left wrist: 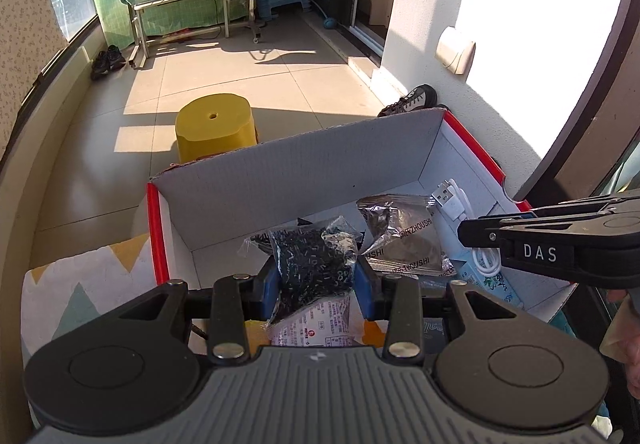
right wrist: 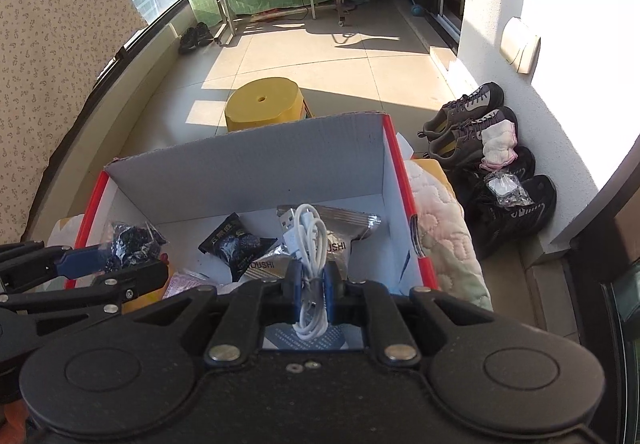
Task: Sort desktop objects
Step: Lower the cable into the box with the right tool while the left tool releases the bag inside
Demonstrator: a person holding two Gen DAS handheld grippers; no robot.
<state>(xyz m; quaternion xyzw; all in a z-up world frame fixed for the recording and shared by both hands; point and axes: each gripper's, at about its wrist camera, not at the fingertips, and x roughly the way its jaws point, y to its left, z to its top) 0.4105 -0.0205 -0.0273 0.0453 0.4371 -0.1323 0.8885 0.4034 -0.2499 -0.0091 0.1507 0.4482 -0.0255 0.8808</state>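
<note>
Step in hand: both hands are carrying items over the red-edged white cardboard box (left wrist: 304, 164); by my judgement this is the delivery stage of the sort.
Left gripper (left wrist: 316, 280): its blue-padded fingers (left wrist: 267, 292) are clenching a clear plastic bag of small black parts (left wrist: 314, 264), which is hanging above the box's near edge.
Right gripper (right wrist: 314, 284): its fingers (right wrist: 295, 282) are pinching a coiled white USB cable (right wrist: 308, 244), which is standing up between them over the box interior.
Box contents: silver foil packets (left wrist: 404, 240) are lying on the floor of the box.
Next move, as judged: each item is needing to be lowered clear of the box walls before the fingers let go, keeping the two grippers apart.
Risk: the cable is likely to snag as the fingers part.
</note>
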